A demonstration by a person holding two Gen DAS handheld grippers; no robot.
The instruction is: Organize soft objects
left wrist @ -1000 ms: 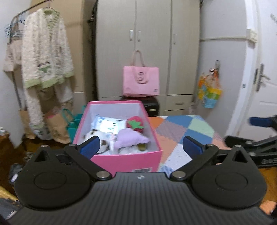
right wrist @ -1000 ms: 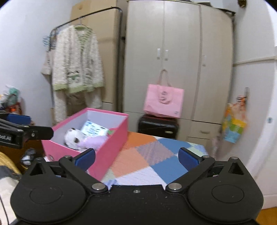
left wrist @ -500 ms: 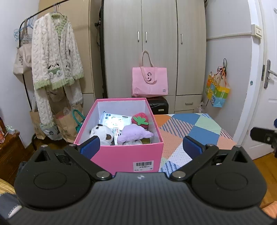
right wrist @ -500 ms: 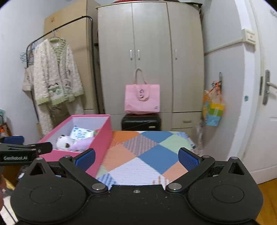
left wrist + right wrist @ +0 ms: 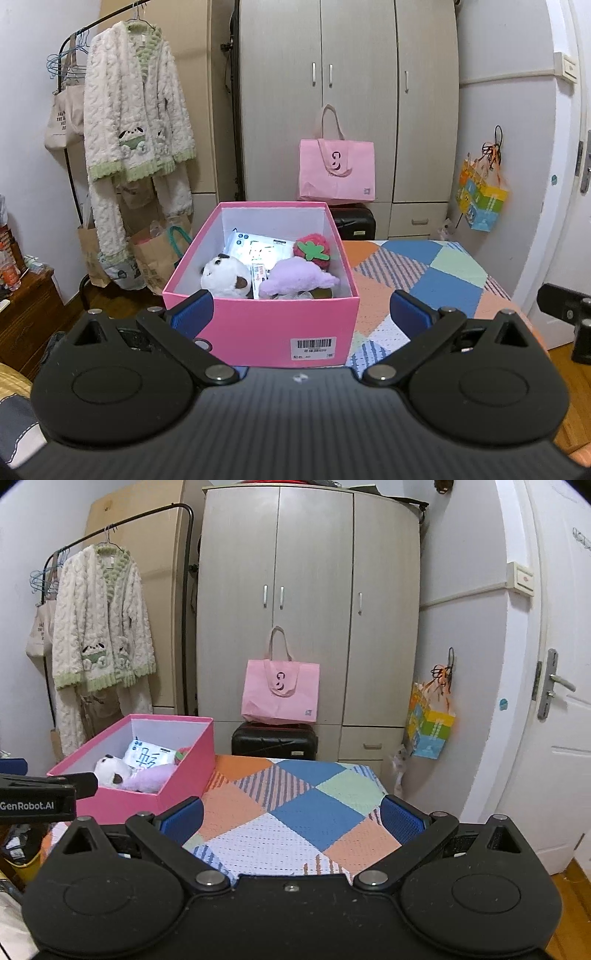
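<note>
Left tongs (image 5: pixel 301 311) spread wide, empty, pink box (image 5: pixel 266 325) of plushies straight ahead; right tongs (image 5: pixel 291 816) spread too, box off left.

pink box (image 5: pixel 258 325) of plush toys (image 5: pixel 226 277), left hand-held gripper (image 5: pixel 301 312) empty

We are seeing even, fairly bright indoor light in both views, seemingly from overhead; shadows are lying soft and faint. Both frames are looking sharp, with no motion blur. Fisheye distortion is bending the door (image 5: pixel 554 701) and the wardrobe (image 5: pixel 306 602) edges outward, and dark vignetting is cutting the corners of the right wrist view. A glossy white packet (image 5: pixel 255 247) inside the pink box (image 5: pixel 266 328) is catching glare and washing out. The black gripper bodies are reading dark, surface detail still showing.
</note>
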